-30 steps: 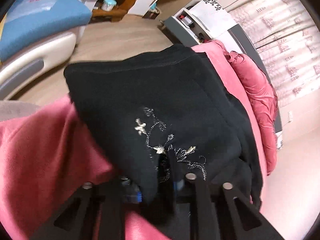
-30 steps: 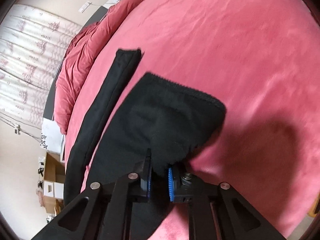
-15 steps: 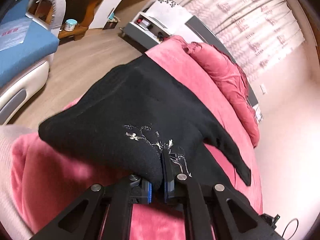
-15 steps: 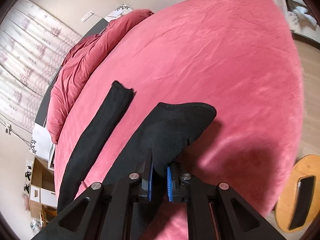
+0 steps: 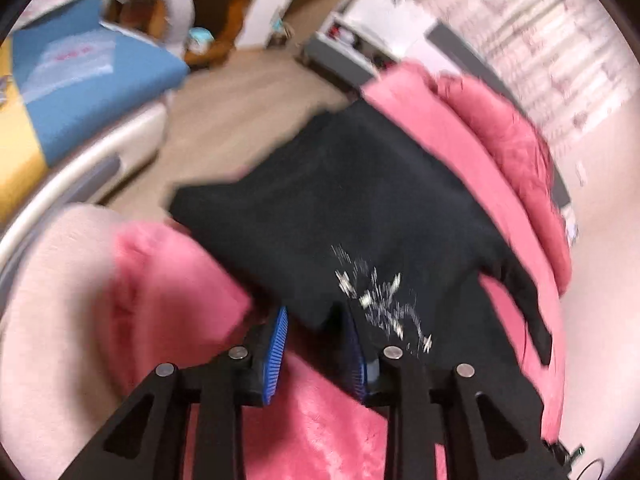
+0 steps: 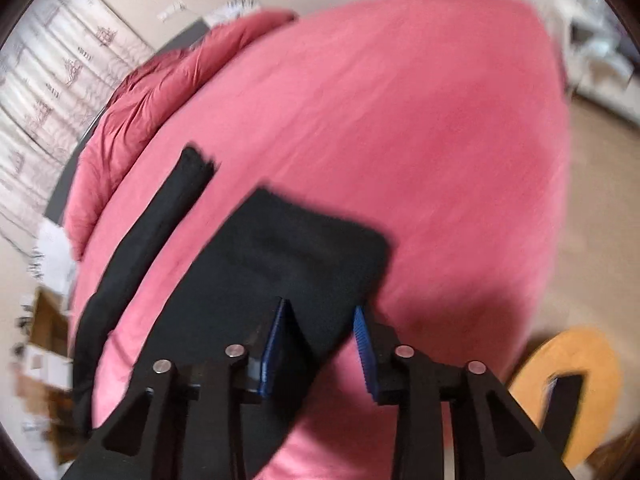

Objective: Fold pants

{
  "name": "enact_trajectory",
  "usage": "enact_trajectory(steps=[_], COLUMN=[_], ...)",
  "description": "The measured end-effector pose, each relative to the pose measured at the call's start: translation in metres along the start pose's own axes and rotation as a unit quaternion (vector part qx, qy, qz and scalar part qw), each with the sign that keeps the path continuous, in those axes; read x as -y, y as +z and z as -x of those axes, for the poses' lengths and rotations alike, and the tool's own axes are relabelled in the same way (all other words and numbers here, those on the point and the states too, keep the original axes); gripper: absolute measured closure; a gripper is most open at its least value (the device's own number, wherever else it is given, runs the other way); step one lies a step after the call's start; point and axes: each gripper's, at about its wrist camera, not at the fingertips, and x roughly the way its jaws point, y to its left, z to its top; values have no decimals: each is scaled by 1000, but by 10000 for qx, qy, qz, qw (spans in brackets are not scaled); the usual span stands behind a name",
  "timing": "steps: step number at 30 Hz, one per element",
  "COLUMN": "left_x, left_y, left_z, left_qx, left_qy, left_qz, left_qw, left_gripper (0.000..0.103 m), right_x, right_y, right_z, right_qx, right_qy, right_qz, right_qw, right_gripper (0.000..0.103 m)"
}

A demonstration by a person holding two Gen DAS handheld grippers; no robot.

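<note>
Left wrist view showed the left gripper (image 5: 316,328) just opened, black pants (image 5: 352,208) loose between its 2 pads. Ahead of the right gripper (image 6: 320,332), also freshly opened, a pant leg (image 6: 296,256) lay on the pink bed (image 6: 400,100).

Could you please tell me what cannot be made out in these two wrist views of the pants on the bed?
- Left wrist view: the pale embroidery on the black pants is smeared by motion blur, so its motif is unreadable.
- Left wrist view: the pants' near edge is hidden behind the left gripper.
- Right wrist view: the waist end is cut off by the bottom edge and the right gripper.
- Right wrist view: the items beside the bed at left are too blurred.
</note>
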Motion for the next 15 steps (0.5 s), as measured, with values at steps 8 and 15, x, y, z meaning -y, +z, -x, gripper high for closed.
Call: enact_trajectory(steps=[8, 15], left_x=[75, 180], left_y=[20, 11], left_z=[-10, -99], left_qx=[-49, -1099], left_qy=[-1190, -2693], left_qz=[-854, -721], left_qw=[9892, 9540], left_gripper=[67, 41], right_x=[-42, -117], right_y=[33, 39], right_z=[-7, -88], right_qx=[-31, -817], right_qy=[736, 1131], right_qz=[210, 248], right_qw=[9971, 9899], right_gripper=[63, 63])
